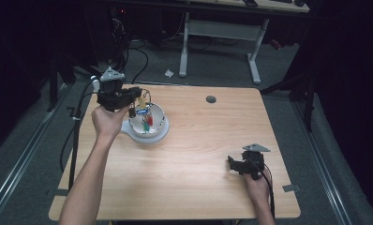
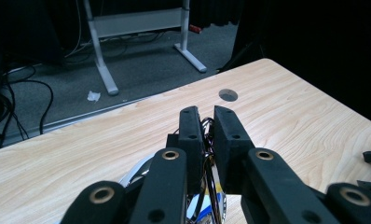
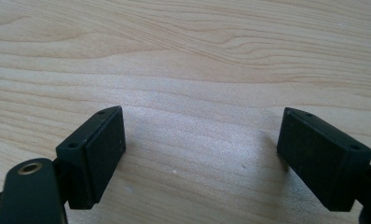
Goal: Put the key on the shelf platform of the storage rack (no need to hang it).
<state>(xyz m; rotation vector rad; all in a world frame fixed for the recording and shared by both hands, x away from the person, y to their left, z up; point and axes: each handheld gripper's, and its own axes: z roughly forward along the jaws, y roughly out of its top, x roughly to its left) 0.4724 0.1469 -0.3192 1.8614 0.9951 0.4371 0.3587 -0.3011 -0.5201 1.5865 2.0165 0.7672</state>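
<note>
A white bowl [image 1: 157, 135] stands on the left part of the wooden table [image 1: 198, 150], with red, green and blue bits inside. My left gripper [image 1: 137, 95] hovers over the bowl's far left rim, shut on a bundle of thin dark wires [image 1: 145, 104] that dangles into the bowl. In the left gripper view the wires [image 2: 207, 129] show in the narrow gap of the left gripper [image 2: 207, 114], and the bowl's rim [image 2: 136, 172] lies below. My right gripper [image 1: 230, 163] rests low near the front right, open; in its own view the right gripper [image 3: 202, 140] has bare wood between its jaws.
A round cable hole [image 1: 211, 99] sits in the table's far edge. Beyond the table a white desk frame [image 1: 220, 30] stands on grey floor, with black cables [image 1: 140, 61] and a paper scrap [image 1: 168, 73]. The table's middle is bare wood.
</note>
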